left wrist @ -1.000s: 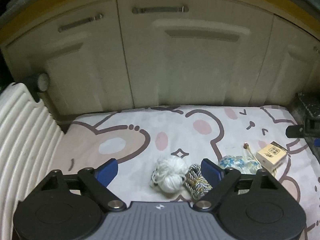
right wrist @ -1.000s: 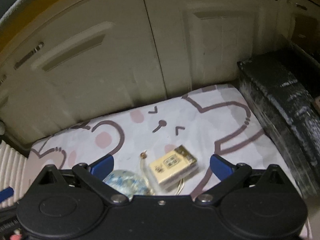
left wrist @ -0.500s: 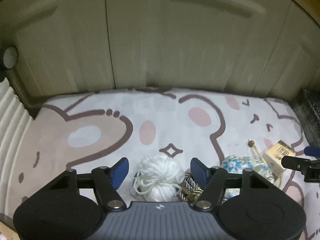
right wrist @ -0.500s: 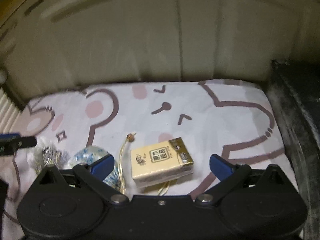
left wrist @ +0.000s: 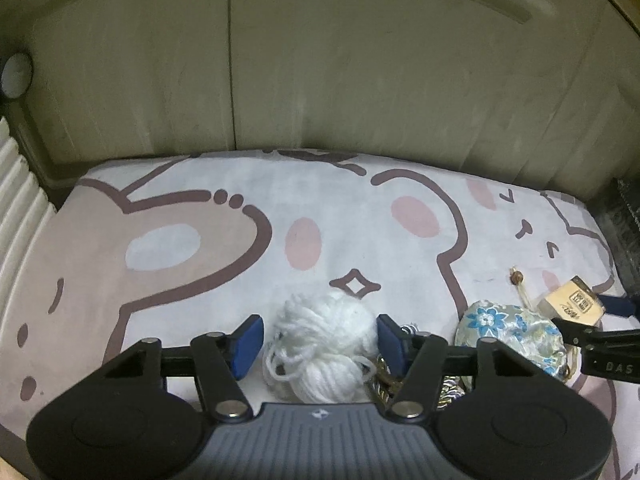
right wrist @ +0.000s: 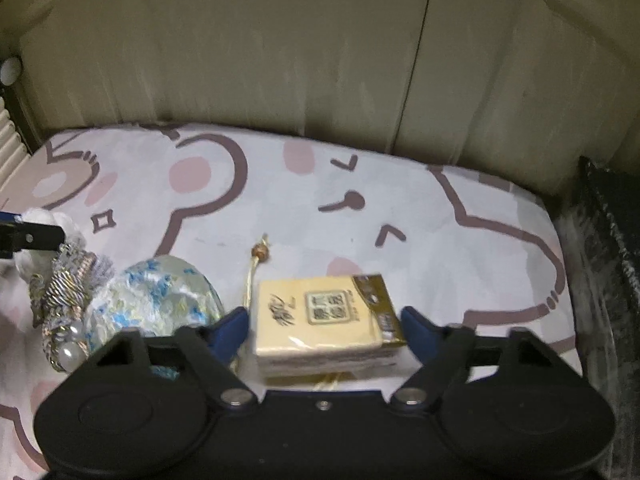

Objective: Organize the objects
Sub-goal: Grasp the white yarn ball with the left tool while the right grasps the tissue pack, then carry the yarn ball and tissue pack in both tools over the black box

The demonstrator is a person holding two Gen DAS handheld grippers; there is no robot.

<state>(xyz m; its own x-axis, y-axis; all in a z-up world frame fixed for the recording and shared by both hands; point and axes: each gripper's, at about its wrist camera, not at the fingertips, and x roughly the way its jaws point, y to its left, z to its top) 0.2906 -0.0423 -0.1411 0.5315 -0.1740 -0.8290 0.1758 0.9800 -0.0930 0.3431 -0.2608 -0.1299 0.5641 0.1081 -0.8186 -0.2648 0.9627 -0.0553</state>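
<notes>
A ball of white yarn [left wrist: 320, 340] lies on the cartoon bear mat [left wrist: 200, 240] between the blue pads of my left gripper [left wrist: 319, 344]. Its jaws are closing; the right pad is at the yarn's edge and a small gap shows at the left pad. A cream and gold tissue pack [right wrist: 324, 316] sits between the pads of my right gripper [right wrist: 324, 332]. Those jaws are closing too, with the pads just off the pack's two ends. Between the two things lie a blue floral pouch [right wrist: 160, 300] and a silver and gold braided cord bundle [right wrist: 68, 280].
Cream cabinet doors [left wrist: 360, 80] close off the back of the mat. A white ribbed panel [left wrist: 16, 184] borders the left side and a black block [right wrist: 608, 260] the right. A beaded tassel cord [right wrist: 260, 252] runs under the tissue pack. A finger [right wrist: 28, 236] of the left gripper shows at far left.
Both grippers have sunk toward the mat and their jaws have narrowed. The left one now straddles the yarn, the right one the tissue pack, and the right view has rolled level.
</notes>
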